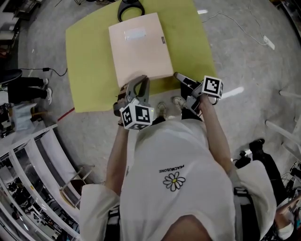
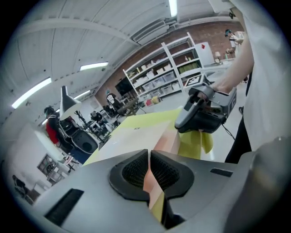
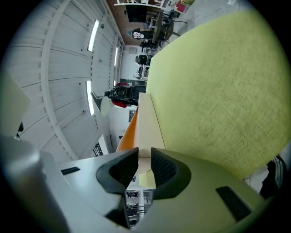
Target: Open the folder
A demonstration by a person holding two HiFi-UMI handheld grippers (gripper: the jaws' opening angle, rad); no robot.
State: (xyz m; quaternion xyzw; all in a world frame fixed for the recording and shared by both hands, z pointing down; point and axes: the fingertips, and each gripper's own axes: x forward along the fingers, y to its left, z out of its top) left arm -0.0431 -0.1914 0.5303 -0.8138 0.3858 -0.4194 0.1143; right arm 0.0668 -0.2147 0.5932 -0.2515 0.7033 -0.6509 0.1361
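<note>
Near edge of folder (image 1: 139, 47) hidden under left gripper (image 1: 140, 81). Label (image 1: 135, 34) ahead of it too blurred to read. Black loop (image 1: 121, 10) beyond the folder, cut by frame top.

A grey speckled floor (image 1: 244, 61) spreads all around, with a white cable (image 1: 267, 42) trailing across it. Tall white shelving racks (image 2: 159, 77) stand loaded against a red brick wall (image 2: 200, 32). Long strip lights (image 2: 93, 66) glow on the white ceiling (image 2: 68, 27), and black office chairs (image 2: 84, 141) cluster farther off.
</note>
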